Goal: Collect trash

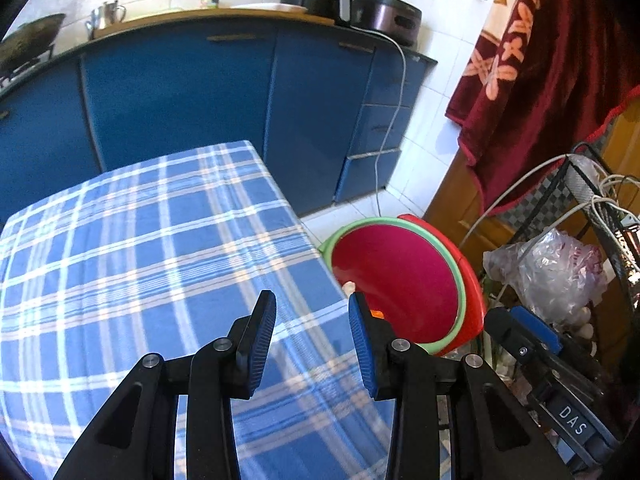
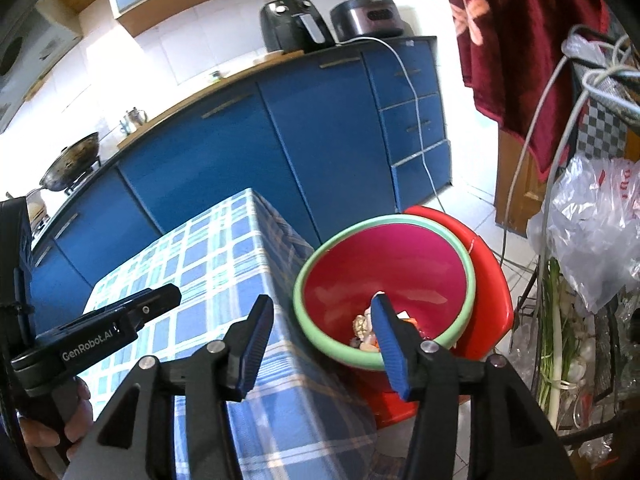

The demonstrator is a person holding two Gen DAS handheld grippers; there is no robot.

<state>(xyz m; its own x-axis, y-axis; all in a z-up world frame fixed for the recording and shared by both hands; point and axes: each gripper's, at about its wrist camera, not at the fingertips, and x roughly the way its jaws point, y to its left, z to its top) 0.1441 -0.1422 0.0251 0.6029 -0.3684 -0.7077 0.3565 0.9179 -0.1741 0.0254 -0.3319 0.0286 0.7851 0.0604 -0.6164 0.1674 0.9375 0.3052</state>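
Fingers, left gripper (image 1: 312, 344): spread wide, nothing between the blue pads; poised above the near right part of the bench.
Fingers, right gripper (image 2: 320, 344): spread wide, nothing held; left finger over the bench corner, right finger over the basin.
Left gripper in right wrist view (image 2: 132, 316): visible at lower left, above the bench, gripped by a hand (image 2: 60, 428); tips out of sight from this angle.
Right gripper in left wrist view (image 1: 532, 332): visible at lower right, beside the basin; tips hidden from this angle.
Bench (image 1: 140, 260): draped in a blue and white checked cloth; cloth hanging down the side facing the basin.
Basin (image 2: 316, 336): red inside, pale green rim; positioned just beside the bench and below its top, resting on a red stool (image 2: 492, 280).
Trash (image 2: 362, 328): small heap of pale and orange scraps at the bottom of the basin, partly hidden behind the right finger; individual pieces too small to identify.
Trash in left wrist view (image 1: 349, 287): only a pale scrap and an orange bit showing at the basin's near edge.
Cabinets (image 1: 180, 100): blue doors beyond the bench, worktop above.
Worktop items: black air fryer (image 2: 294, 24), dark cooker (image 2: 368, 18) with a white cable hanging down the drawers, wok (image 2: 72, 160) at far left.
Right side: dark red patterned towel (image 1: 552, 60) hanging; wire rack (image 2: 600, 320) holding clear plastic bags (image 2: 592, 232) and green onions (image 2: 554, 320).
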